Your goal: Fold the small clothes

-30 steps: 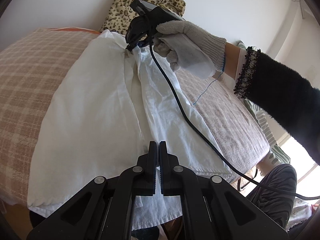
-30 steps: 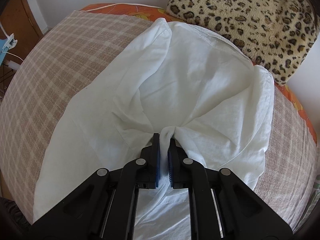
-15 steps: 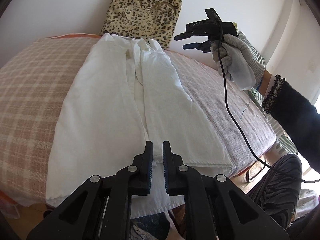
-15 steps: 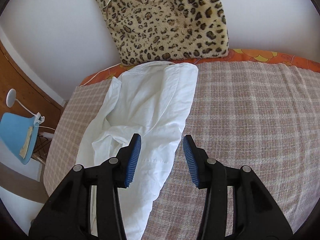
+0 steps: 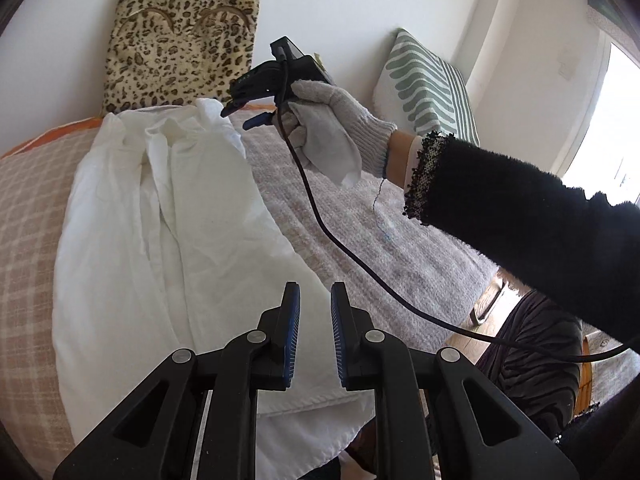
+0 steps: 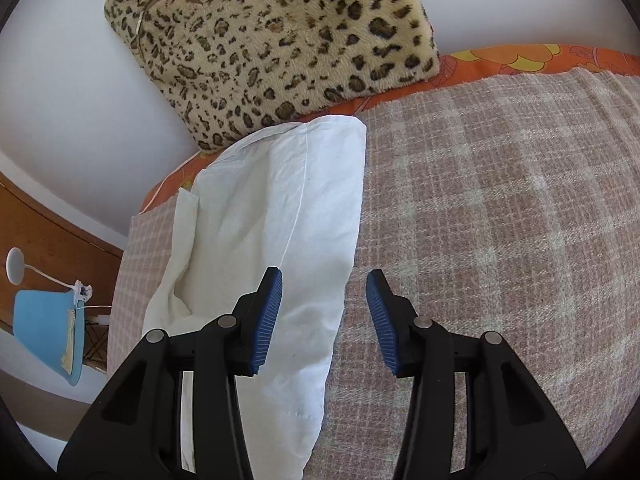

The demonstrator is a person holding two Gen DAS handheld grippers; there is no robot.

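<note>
Both the left gripper (image 5: 315, 334) and right gripper (image 6: 324, 320) have released the white garment (image 5: 160, 240).

My pads (image 6: 266, 322) blue, garment (image 5: 168, 240) white, blanket (image 6: 500, 220) pink-beige plaid, cushion (image 6: 272, 40) leopard print, striped pillow (image 5: 428, 88) green-white, sheet (image 6: 520, 60) orange floral.

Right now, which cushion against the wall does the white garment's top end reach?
The leopard-print cushion: the white garment ends right at its base. The green-striped cushion stands further along the wall, off to the right, away from the cloth.
</note>
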